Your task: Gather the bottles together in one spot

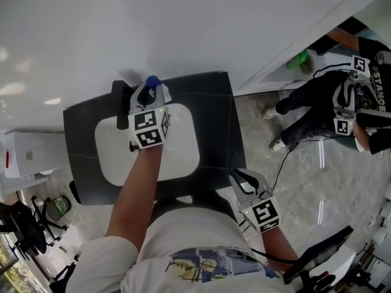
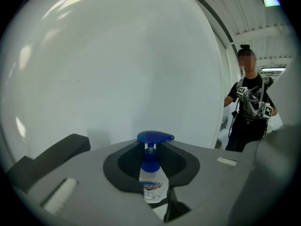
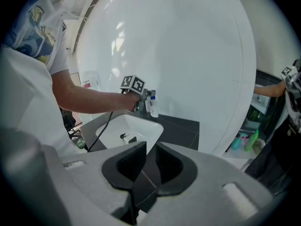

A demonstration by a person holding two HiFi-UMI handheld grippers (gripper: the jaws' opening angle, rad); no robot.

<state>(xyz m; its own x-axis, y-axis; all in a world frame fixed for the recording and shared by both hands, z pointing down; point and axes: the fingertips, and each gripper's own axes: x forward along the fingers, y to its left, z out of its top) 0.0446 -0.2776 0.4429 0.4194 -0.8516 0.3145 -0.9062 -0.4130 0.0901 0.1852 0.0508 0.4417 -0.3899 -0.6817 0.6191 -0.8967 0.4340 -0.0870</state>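
L gripper [image 1: 151,90] is clamping a clear pump bottle [image 2: 153,182] w/ blue head. We're holding it roughly upright in the air above the back rim of the white sink [image 1: 183,157], close to the wall. R gripper [image 3: 151,149] is hanging by the dark counter's [image 1: 214,102] front edge, jaws prob. a slit apart, nothing btwn.

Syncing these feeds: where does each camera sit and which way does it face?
Head view: on the person's head, looking down at the sink; both arms show.
Left gripper view: on the left hand-held gripper, facing the wall; jaws grip the bottle.
Right gripper view: on the right hand-held gripper, facing the sink; empty jaws, left arm show.
Shared: the bottle, all three.
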